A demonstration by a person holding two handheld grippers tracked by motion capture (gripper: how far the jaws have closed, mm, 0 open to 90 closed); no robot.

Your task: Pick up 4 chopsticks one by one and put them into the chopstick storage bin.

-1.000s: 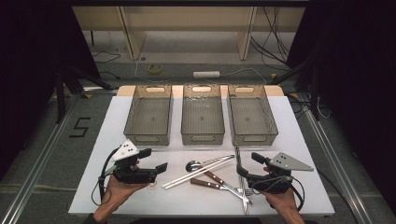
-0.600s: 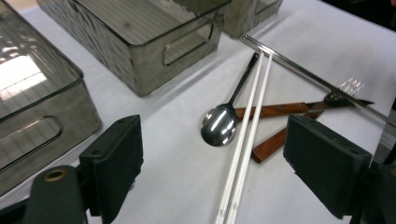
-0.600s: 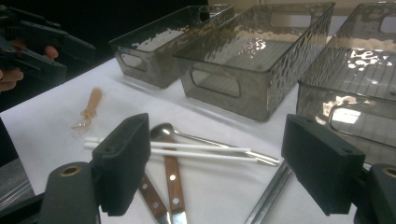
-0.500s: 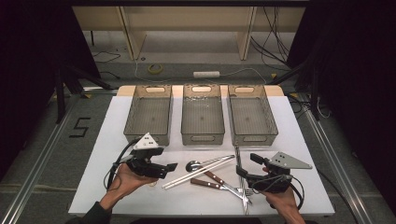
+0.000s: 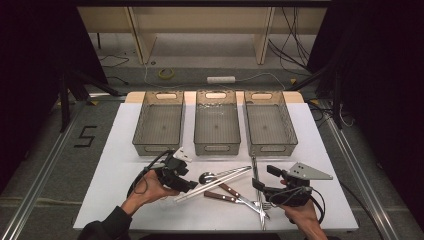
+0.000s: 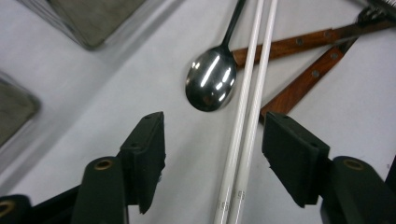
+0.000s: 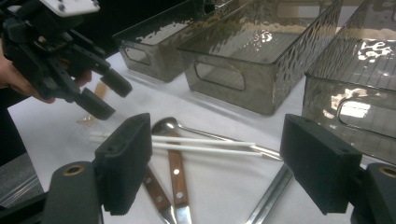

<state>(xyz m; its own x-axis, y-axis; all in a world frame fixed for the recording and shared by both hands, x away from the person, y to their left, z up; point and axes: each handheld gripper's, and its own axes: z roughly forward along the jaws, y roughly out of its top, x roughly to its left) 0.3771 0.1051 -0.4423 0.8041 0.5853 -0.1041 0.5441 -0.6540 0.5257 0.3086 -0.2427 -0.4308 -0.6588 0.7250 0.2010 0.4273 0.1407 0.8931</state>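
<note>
A pair of white chopsticks (image 5: pixel 215 182) lies slanted on the white table (image 5: pixel 117 150), next to a steel spoon (image 5: pixel 206 177). My left gripper (image 5: pixel 187 187) hangs low over the chopsticks' near end. In the left gripper view its jaws straddle both chopsticks (image 6: pixel 245 121), and the pads stand clear of them. These jaws have just been closing, with the sticks between them. The spoon's bowl (image 6: pixel 211 79) lies just beyond the jaws. My right gripper (image 5: pixel 265 178) rests open at the right, with nothing between its fingers. Its own view shows the left gripper (image 7: pixel 106 93) above the chopsticks (image 7: pixel 196 144).
Two wood-handled utensils (image 5: pixel 225 192) cross under the chopsticks. A long metal utensil (image 5: pixel 255 170) lies beside them. Three empty smoky plastic bins (image 5: pixel 159 122), (image 5: pixel 216 122), (image 5: pixel 270 122) stand in a row at the back. The table's front edge runs close to both hands.
My left gripper has moved right and down onto the chopsticks' near end, and its jaws have narrowed. The right gripper has stayed in place.
</note>
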